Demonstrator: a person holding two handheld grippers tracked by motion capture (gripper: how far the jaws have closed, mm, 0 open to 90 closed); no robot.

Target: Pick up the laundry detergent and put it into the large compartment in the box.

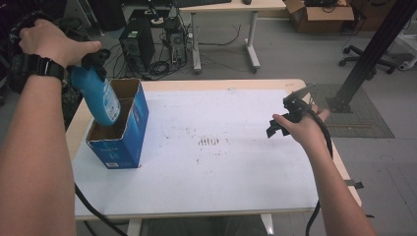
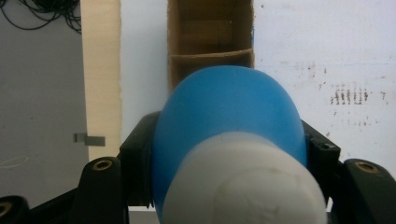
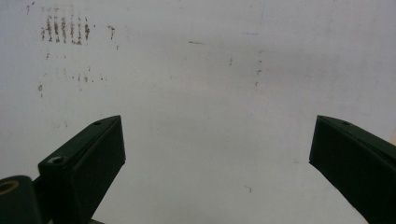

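Note:
A blue bottle (image 1: 97, 96) with a white cap hangs bottom-down over the open blue cardboard box (image 1: 129, 132) at the table's left. Its lower end dips into the box's top. My left gripper (image 1: 93, 61) is shut on the bottle near its cap. In the left gripper view the blue bottle (image 2: 229, 121) and its white cap sit between the black jaws, with the box's brown divided inside (image 2: 210, 42) beyond. My right gripper (image 1: 279, 125) hovers over the table's right side. Its wide-apart jaws in the right gripper view hold nothing; the gripper (image 3: 217, 154) faces bare white tabletop.
The white table (image 1: 221, 172) has a patch of brown marks (image 1: 210, 142) in its middle. Behind the table stand computer towers (image 1: 137, 44), tangled cables and another desk (image 1: 226, 7). A black post (image 1: 369, 54) rises at the far right.

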